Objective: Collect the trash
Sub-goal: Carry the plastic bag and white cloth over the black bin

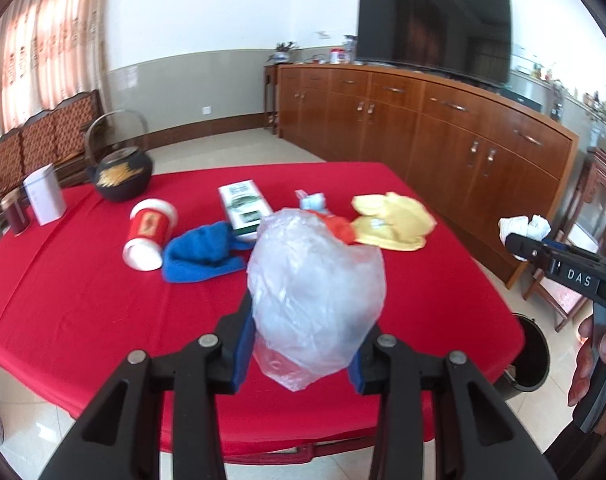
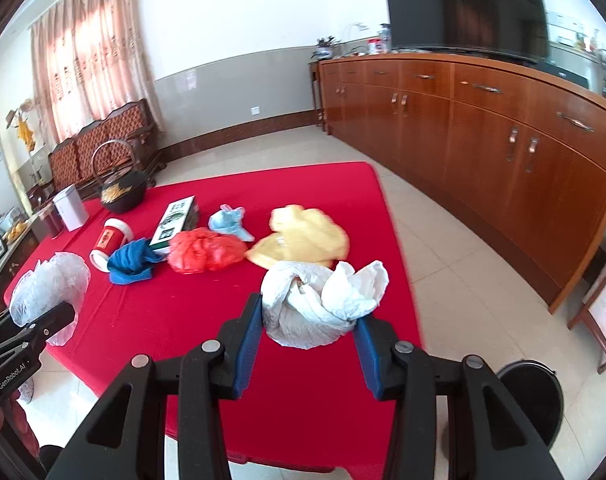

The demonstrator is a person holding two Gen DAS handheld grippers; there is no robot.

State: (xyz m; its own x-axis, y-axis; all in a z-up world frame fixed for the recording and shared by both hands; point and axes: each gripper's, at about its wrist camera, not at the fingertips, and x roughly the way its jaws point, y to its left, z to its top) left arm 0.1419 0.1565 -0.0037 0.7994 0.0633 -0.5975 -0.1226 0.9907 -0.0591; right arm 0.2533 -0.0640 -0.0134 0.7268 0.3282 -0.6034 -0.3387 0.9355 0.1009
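My left gripper [image 1: 303, 344] is shut on a crumpled clear plastic bag [image 1: 315, 292], held above the red tablecloth [image 1: 83, 300]. My right gripper [image 2: 309, 332] is shut on a crumpled white bag [image 2: 323, 304], also lifted over the table's near right part. Each gripper shows in the other's view: the right one [image 1: 523, 236] with its white wad at the far right, the left one [image 2: 43, 312] with the clear bag [image 2: 47, 288] at the far left. On the cloth lie a red plastic bag [image 2: 205, 254], a yellow bag [image 2: 303, 236] and a light blue wad [image 2: 229, 220].
A blue cloth [image 2: 129, 266], a red-and-white cup on its side [image 2: 109, 242], a green-and-white box [image 2: 175, 218], a black kettle [image 2: 121, 194] and tins [image 2: 71, 208] stand on the table. A black bin [image 2: 531, 396] sits on the floor at the right. A wooden sideboard [image 2: 503, 140] runs along the wall.
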